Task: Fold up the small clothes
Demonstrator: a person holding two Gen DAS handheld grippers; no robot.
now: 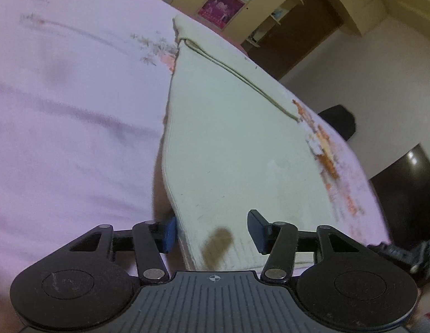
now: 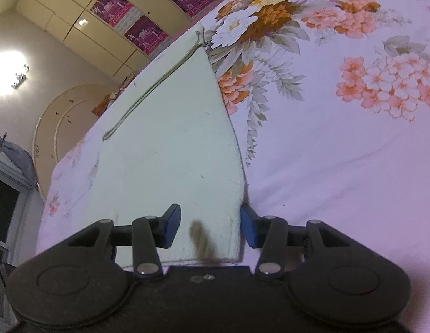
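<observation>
A pale cream garment (image 1: pixel 231 138) with a thin olive seam line lies flat on the floral bedsheet (image 1: pixel 62 111). It also shows in the right wrist view (image 2: pixel 170 144). My left gripper (image 1: pixel 213 231) is open, its blue pads straddling the garment's near left corner; a brown stain sits between them. My right gripper (image 2: pixel 210 229) is open, its pads straddling the garment's near right corner, where another brown mark shows. Neither gripper is closed on the cloth.
The bed is covered by a pink sheet with orange and white flowers (image 2: pixel 353 83). Cream wardrobes with magenta posters (image 2: pixel 148 36) stand beyond the bed. A dark object (image 1: pixel 339 119) sits past the bed's right edge. A window (image 2: pixel 6 208) is at left.
</observation>
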